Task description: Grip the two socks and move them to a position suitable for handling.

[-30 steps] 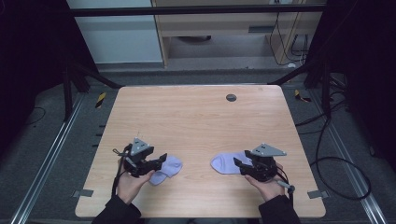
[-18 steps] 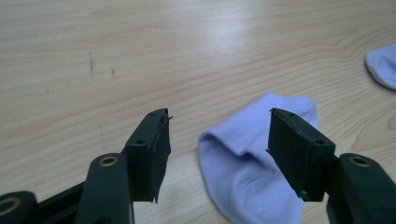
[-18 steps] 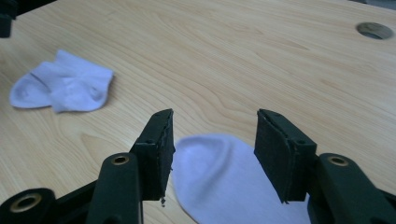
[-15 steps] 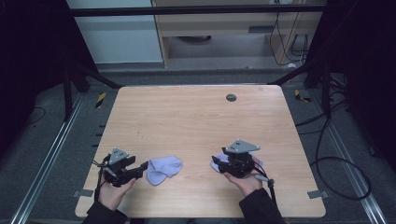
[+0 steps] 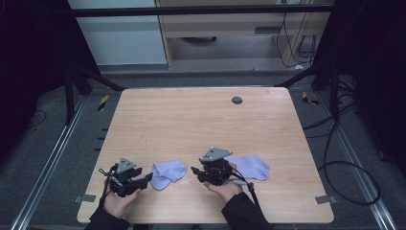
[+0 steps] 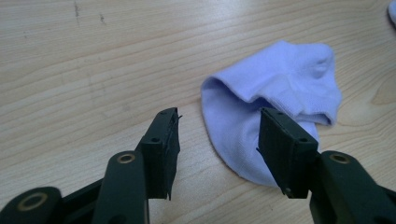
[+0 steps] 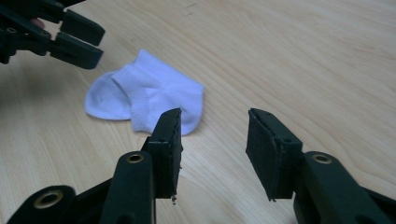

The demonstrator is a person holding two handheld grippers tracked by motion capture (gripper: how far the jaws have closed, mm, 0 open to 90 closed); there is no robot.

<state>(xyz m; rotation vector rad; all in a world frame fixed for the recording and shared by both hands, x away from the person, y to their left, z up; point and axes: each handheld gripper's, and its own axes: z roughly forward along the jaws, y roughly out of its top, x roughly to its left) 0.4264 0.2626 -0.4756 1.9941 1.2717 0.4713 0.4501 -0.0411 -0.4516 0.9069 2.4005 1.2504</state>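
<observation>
At the near edge of the light wooden bench (image 5: pixel 201 120), two hands each hold black tongs. The left tongs (image 5: pixel 146 179) sit at about 7 o'clock on the bench. Their jaws have just been closing, but they are part open and hold nothing. In the left gripper view, the left tongs (image 6: pixel 217 140) point right at the small pale purple cloth sock (image 6: pixel 275 98). One jaw hangs over the sock's near edge and the other stands over bare wood, so the sock is not pinched yet. From above, this sock (image 5: pixel 168 173) lies just beside the left tongs, toward 3 o'clock from them, with its long side running left to right. The right tongs (image 5: pixel 195 171) are at about 6 o'clock and point to the left, toward the same sock. Their jaws have also just been closing, and they too are part open and empty, as the right gripper view (image 7: pixel 212 149) shows. That sock is a bit farther from them, so the left hand is nearer. A second pale purple sock (image 5: pixel 251 166) lies behind the right hand, toward 3 o'clock. Far back on the bench is a small dark round spot (image 5: pixel 237 100).
</observation>
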